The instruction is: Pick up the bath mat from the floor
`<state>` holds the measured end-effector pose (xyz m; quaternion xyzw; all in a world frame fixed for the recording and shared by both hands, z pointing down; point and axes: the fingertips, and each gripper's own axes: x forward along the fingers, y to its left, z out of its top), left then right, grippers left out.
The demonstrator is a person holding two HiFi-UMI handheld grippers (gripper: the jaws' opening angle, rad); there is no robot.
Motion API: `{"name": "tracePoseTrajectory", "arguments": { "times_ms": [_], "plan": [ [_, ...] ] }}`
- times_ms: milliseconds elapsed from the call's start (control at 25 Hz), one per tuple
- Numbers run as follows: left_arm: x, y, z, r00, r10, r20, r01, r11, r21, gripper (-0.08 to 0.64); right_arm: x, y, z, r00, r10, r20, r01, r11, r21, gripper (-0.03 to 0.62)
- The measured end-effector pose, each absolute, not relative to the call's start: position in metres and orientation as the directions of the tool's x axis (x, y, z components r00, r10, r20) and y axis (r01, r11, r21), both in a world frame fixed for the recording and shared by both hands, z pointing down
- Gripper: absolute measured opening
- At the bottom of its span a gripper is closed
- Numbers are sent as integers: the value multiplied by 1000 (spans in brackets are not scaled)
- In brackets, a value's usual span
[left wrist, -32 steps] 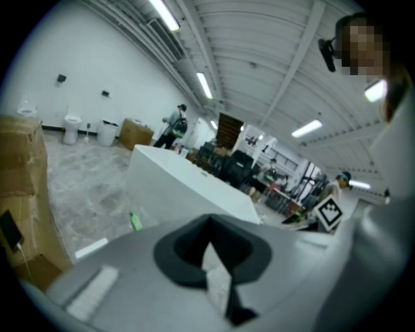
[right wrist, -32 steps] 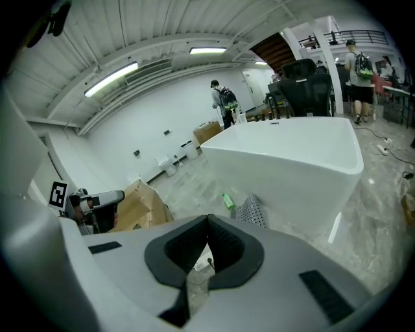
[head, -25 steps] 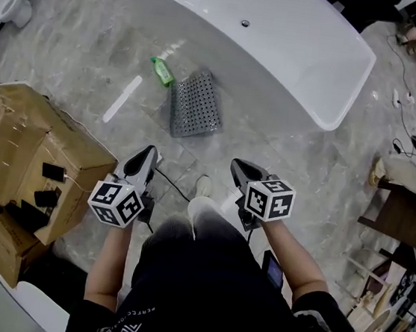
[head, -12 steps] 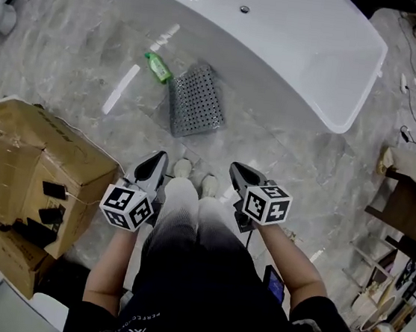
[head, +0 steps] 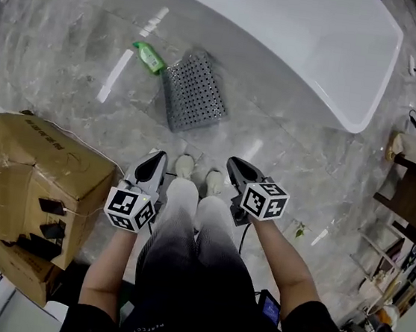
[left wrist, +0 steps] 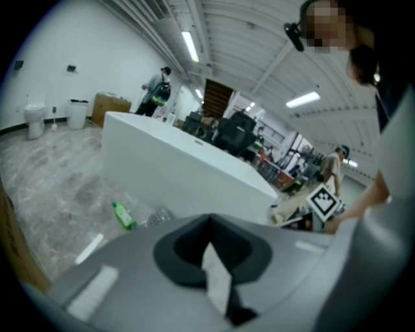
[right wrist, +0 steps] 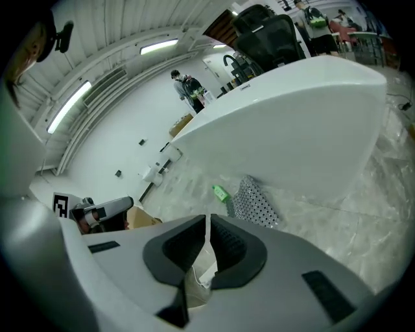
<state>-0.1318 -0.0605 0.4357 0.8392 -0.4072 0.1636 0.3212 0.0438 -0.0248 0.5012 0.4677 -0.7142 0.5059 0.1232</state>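
The bath mat [head: 193, 92], grey and full of small holes, lies flat on the marble floor beside the white bathtub [head: 284, 35]. It also shows in the right gripper view [right wrist: 256, 202]. Both grippers hang at knee height, well short of it and pointing toward it. My left gripper [head: 156, 161] is shut and empty, its jaws meeting at the tip [left wrist: 209, 224]. My right gripper [head: 236, 166] is opening, with only a thin slit between the jaws [right wrist: 207, 220] and nothing in it.
A green bottle [head: 148, 57] lies on the floor just left of the mat. A large cardboard box [head: 33, 178] stands at my left. The person's two shoes [head: 196, 173] are between the grippers. Chairs and clutter [head: 414, 202] crowd the right edge.
The person has stepped toward the mat and brought the feet together. Mat, bottle and tub sit nearer. Both grippers keep their place beside the knees.
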Motion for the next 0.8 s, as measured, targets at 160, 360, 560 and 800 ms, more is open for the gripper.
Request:
{"name": "tracePoseTrajectory", "arguments": {
  "times_ms": [160, 360, 560, 800],
  "plan": [
    [-126, -65, 474, 609, -564, 558, -792, -472, 387, 6, 41, -26, 546, -555, -529, 642, -761, 12, -648, 42],
    [-122, -69, 528, 598, -550, 583, -798, -477, 369, 6, 44, -34, 604, -554, -530, 642, -743, -33, -668, 59],
    [-120, -71, 586, 584, -552, 596, -809, -463, 363, 6, 44, -46, 663, -563, -532, 633, -732, -33, -680, 78],
    [-118, -70, 659, 554, -558, 618, -830, -432, 353, 6, 39, -49, 736, -573, -507, 644, -731, -39, -682, 97]
  ]
}}
